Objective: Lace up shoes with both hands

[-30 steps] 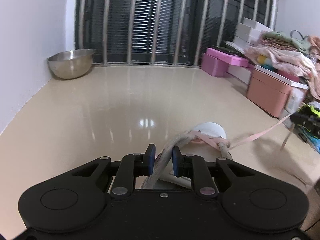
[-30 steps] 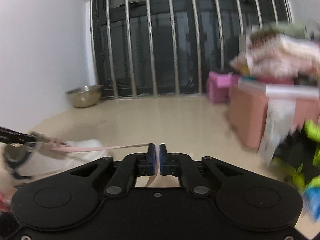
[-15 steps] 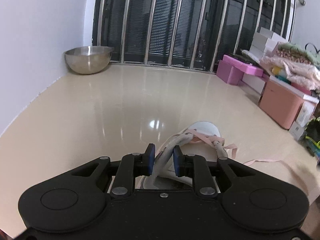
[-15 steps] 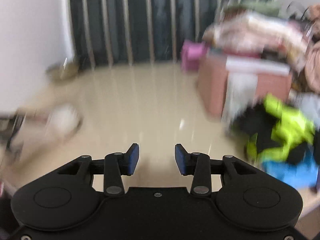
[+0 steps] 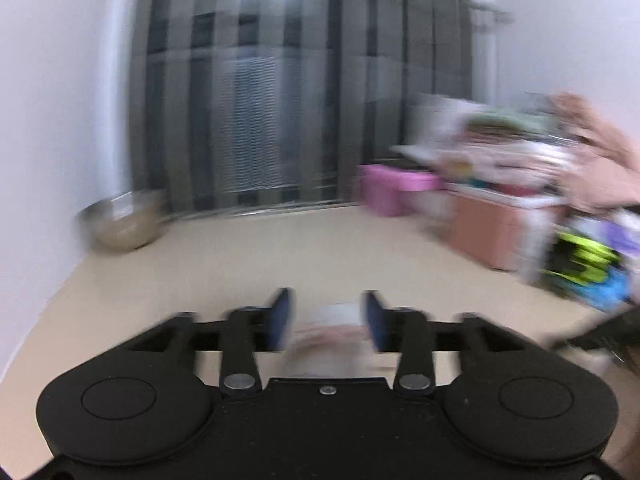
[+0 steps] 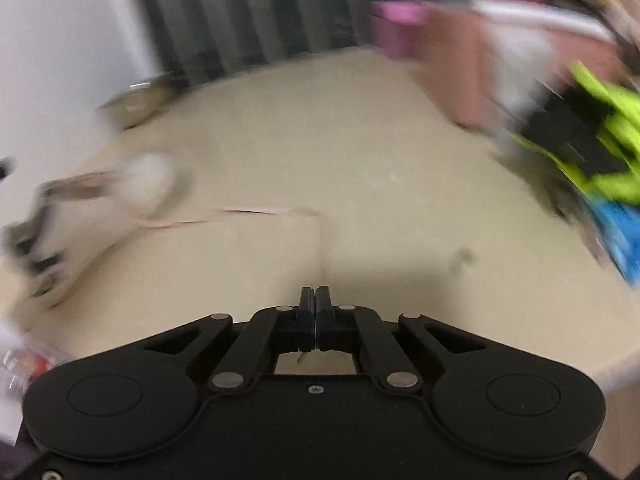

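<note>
Both views are blurred by motion. In the left wrist view my left gripper [image 5: 327, 318] has its jaws opening, blue pads well apart. The white shoe [image 5: 330, 330] shows as a smear low between them, and neither pad presses on it. In the right wrist view the same shoe [image 6: 140, 184] lies on the floor at the left. Its pink lace [image 6: 248, 213] trails right across the floor, then bends down toward my right gripper [image 6: 316, 300]. That gripper is shut, with the faint lace running into its tips and a small end showing behind the pads.
A steel bowl [image 5: 124, 224] sits by the left wall under the barred window [image 5: 256, 112]. Pink boxes [image 5: 392, 192], a salmon cabinet [image 5: 492, 232] and piled clothes [image 6: 592, 148] line the right side. Beige floor [image 6: 360, 152] stretches between.
My left gripper opened off the shoe's collar and rose, so the shoe dropped low in its view. My right gripper, open half a second ago, swung down toward the loose lace and shut.
</note>
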Tool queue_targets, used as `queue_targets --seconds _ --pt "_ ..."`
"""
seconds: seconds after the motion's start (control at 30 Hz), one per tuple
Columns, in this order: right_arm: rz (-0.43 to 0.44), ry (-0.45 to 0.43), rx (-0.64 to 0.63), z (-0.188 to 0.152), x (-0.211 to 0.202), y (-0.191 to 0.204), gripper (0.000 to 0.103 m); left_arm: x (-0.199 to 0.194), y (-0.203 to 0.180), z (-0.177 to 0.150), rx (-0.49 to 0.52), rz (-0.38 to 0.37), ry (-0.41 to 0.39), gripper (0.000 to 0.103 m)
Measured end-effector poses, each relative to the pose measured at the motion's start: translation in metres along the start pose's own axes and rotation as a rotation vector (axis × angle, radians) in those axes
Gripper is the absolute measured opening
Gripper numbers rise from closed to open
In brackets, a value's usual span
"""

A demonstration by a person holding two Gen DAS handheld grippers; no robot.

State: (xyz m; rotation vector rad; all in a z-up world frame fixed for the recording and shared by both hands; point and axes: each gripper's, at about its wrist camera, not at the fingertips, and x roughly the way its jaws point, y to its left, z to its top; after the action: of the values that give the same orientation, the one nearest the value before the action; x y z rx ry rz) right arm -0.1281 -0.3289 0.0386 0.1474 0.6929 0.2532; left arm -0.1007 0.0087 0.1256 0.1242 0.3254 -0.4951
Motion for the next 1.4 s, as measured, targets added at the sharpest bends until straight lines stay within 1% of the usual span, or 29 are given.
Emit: queue_targets --seconds 0.07,0.1,0.2,0.23,0.3,0.33,0.4,0.43,0.5,0.53,0.57,0.67,0.7,0.73,0.8,0.83,0.9,0.93,1.0,1.03,1.07,1.1,1.13,1.2,1.23,1.3,1.33,1.37,1.4 --pt "0.125 -0.062 -0.136 0.013 -0.025 0.033 0.0 -0.005 -0.027 -0.003 0.123 -0.141 -0.024 0.059" --pt "0.172 -0.083 -0.183 0.018 -0.037 0.045 0.0 -0.007 -0.041 -0.008 0.197 -0.195 -0.039 0.059" --pt "0.298 -0.125 -0.297 0.031 -0.071 0.073 0.0 -0.003 -0.084 -0.026 0.438 -0.239 -0.059 0.059" --pt "0.319 -0.129 -0.325 0.034 -0.079 0.079 0.0 -0.002 -0.096 -0.032 0.505 -0.244 -0.067 0.059" --pt "0.326 -0.109 -0.359 0.037 -0.084 0.084 0.0 0.001 -0.11 -0.038 0.559 -0.27 -0.086 0.057" --pt "0.317 -0.1 -0.372 0.038 -0.085 0.086 0.0 0.003 -0.115 -0.039 0.557 -0.289 -0.089 0.052" --pt "0.318 -0.075 -0.388 0.039 -0.083 0.086 0.0 0.009 -0.115 -0.036 0.48 -0.329 -0.069 0.01" --pt "0.317 -0.074 -0.388 0.038 -0.082 0.086 0.0 0.013 -0.112 -0.035 0.44 -0.323 -0.052 0.006" --pt "0.275 -0.11 -0.351 0.038 -0.081 0.085 0.0 0.02 -0.103 -0.035 0.34 -0.31 -0.018 0.005" --pt "0.201 -0.156 -0.301 0.039 -0.082 0.08 0.005 0.022 -0.096 -0.033 0.259 -0.312 0.013 0.005" --pt "0.116 -0.207 -0.243 0.041 -0.084 0.073 0.015 0.025 -0.086 -0.031 0.145 -0.324 0.059 0.005" --pt "0.024 -0.289 -0.061 0.036 -0.094 0.056 0.017 0.041 -0.049 -0.031 -0.262 -0.372 0.218 0.005" --pt "0.061 -0.295 -0.022 0.032 -0.095 0.053 0.018 0.047 -0.035 -0.035 -0.398 -0.395 0.262 0.005" --pt "0.132 -0.286 0.009 0.026 -0.094 0.053 0.022 0.051 -0.023 -0.039 -0.515 -0.416 0.291 0.005" --pt "0.224 -0.253 0.03 0.013 -0.09 0.058 0.026 0.053 -0.002 -0.048 -0.725 -0.481 0.292 0.005" --pt "0.228 -0.236 0.035 0.009 -0.09 0.061 0.026 0.053 0.006 -0.052 -0.804 -0.502 0.28 0.005" --pt "0.225 -0.22 0.061 0.002 -0.094 0.064 0.029 0.051 0.014 -0.054 -0.856 -0.489 0.254 0.005" --pt "0.254 -0.226 0.108 -0.001 -0.097 0.061 0.029 0.049 0.014 -0.052 -0.845 -0.476 0.245 0.005" --pt "0.347 -0.22 0.226 -0.004 -0.094 0.052 0.029 0.049 0.011 -0.051 -0.843 -0.49 0.231 0.005" --pt "0.359 -0.219 0.28 -0.006 -0.088 0.05 0.031 0.049 0.009 -0.051 -0.841 -0.499 0.224 0.005" --pt "0.362 -0.22 0.336 -0.007 -0.081 0.049 0.036 0.048 0.007 -0.049 -0.837 -0.513 0.216 0.005" --pt "0.364 -0.22 0.391 -0.008 -0.075 0.047 0.041 0.046 0.004 -0.048 -0.827 -0.522 0.21 0.005" --pt "0.36 -0.224 0.426 -0.009 -0.069 0.046 0.043 0.044 0.0 -0.046 -0.803 -0.523 0.207 0.005" --pt "0.357 -0.244 0.469 -0.011 -0.061 0.045 0.043 0.04 -0.005 -0.043 -0.757 -0.526 0.198 0.005" --pt "0.377 -0.249 0.479 -0.011 -0.058 0.045 0.043 0.039 -0.008 -0.041 -0.734 -0.537 0.194 0.005" --pt "0.404 -0.218 0.533 -0.012 -0.045 0.041 0.043 0.037 -0.013 -0.04 -0.691 -0.556 0.201 0.005" --pt "0.41 -0.2 0.573 -0.012 -0.038 0.038 0.042 0.036 -0.016 -0.042 -0.68 -0.557 0.209 0.005" --pt "0.406 -0.193 0.597 -0.013 -0.034 0.038 0.031 0.036 -0.019 -0.043 -0.669 -0.557 0.216 0.005" --pt "0.399 -0.19 0.616 -0.014 -0.031 0.037 0.025 0.035 -0.02 -0.045 -0.657 -0.551 0.223 0.005"
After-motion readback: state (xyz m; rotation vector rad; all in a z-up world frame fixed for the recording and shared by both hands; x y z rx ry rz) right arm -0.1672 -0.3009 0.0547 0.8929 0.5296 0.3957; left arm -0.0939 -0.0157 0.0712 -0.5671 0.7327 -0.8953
